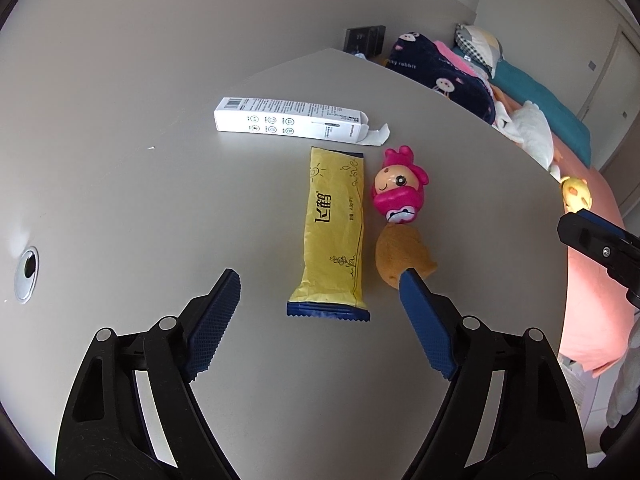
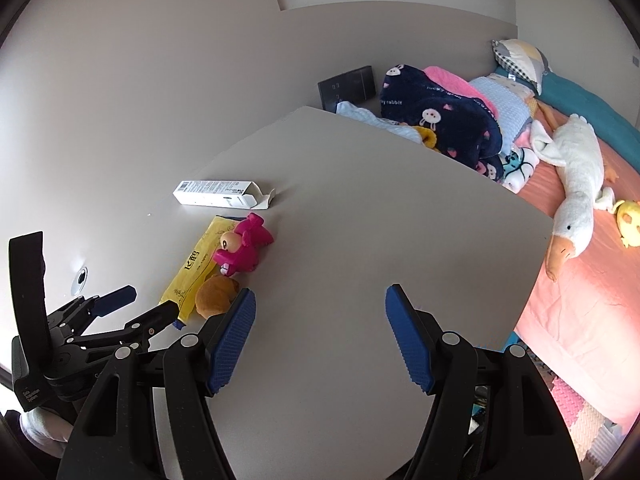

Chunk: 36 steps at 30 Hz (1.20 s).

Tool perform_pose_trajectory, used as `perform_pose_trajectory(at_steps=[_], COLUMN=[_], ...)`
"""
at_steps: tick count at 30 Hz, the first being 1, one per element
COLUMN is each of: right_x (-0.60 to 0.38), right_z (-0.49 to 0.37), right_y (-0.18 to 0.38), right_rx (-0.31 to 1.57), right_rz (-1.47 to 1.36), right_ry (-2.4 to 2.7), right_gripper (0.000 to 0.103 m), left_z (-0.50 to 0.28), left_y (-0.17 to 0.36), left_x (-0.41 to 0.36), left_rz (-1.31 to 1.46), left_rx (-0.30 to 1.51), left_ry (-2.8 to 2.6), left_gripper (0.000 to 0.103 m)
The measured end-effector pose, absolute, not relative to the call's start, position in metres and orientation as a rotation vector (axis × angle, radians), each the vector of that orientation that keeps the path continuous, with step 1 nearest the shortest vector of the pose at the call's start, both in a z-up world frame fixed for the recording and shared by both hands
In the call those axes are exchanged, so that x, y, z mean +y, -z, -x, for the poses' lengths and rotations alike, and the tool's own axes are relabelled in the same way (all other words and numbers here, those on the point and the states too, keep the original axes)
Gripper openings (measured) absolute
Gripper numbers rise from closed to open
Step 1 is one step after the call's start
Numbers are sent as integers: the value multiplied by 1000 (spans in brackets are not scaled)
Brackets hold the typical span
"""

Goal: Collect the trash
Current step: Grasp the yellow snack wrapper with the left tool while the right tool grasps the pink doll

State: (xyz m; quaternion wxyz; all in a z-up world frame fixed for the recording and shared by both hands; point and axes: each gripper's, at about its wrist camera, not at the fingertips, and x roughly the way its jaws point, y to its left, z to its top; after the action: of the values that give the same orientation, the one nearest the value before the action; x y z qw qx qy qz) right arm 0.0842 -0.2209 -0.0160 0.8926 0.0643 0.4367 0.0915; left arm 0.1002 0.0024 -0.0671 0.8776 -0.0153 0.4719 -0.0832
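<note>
A yellow snack wrapper (image 1: 332, 236) lies flat on the grey table (image 1: 160, 208), straight ahead of my left gripper (image 1: 320, 284), which is open and empty just short of its near end. A white opened carton (image 1: 288, 121) lies beyond it. The wrapper (image 2: 196, 264) and the carton (image 2: 216, 194) also show in the right wrist view, at the left. My right gripper (image 2: 320, 300) is open and empty over bare table (image 2: 360, 220), to the right of the left gripper (image 2: 148, 304).
A pink doll (image 1: 398, 186) and a brown plush lump (image 1: 402, 258) lie right beside the wrapper. A cable hole (image 1: 27, 274) sits at the table's left. A bed with blankets (image 2: 440, 120) and a plush goose (image 2: 576, 184) lies beyond the table's right edge.
</note>
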Motion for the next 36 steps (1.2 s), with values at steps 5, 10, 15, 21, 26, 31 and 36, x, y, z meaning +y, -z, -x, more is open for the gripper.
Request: perform_pose_trajectory(at_steps=[5, 10, 15, 21, 26, 31, 36], right_x=[-210, -200, -187, -173, -163, -147, -132], right_z=[-99, -114, -128, -141, -151, -156, -166], right_y=[25, 31, 37, 46, 54, 57, 64], right_rx=[927, 943, 955, 974, 993, 999, 1008], right_rz=[-124, -120, -116, -115, -117, -109, -107], right_ry=[-211, -235, -262, -291, -309, -340, -359], right_gripper=[69, 69, 69, 69, 69, 69, 69], left_z=[-116, -128, -137, -145, -146, -142, -142], left_y=[81, 91, 91, 91, 88, 83, 78], left_x=[7, 8, 7, 11, 21, 31, 41], left_rz=[33, 32, 8, -37, -35, -30, -10], left_rx=[1011, 1035, 1028, 1013, 991, 962, 951], left_ry=[160, 160, 158, 116, 79, 49, 25], left_gripper=[79, 74, 72, 50, 31, 30, 30])
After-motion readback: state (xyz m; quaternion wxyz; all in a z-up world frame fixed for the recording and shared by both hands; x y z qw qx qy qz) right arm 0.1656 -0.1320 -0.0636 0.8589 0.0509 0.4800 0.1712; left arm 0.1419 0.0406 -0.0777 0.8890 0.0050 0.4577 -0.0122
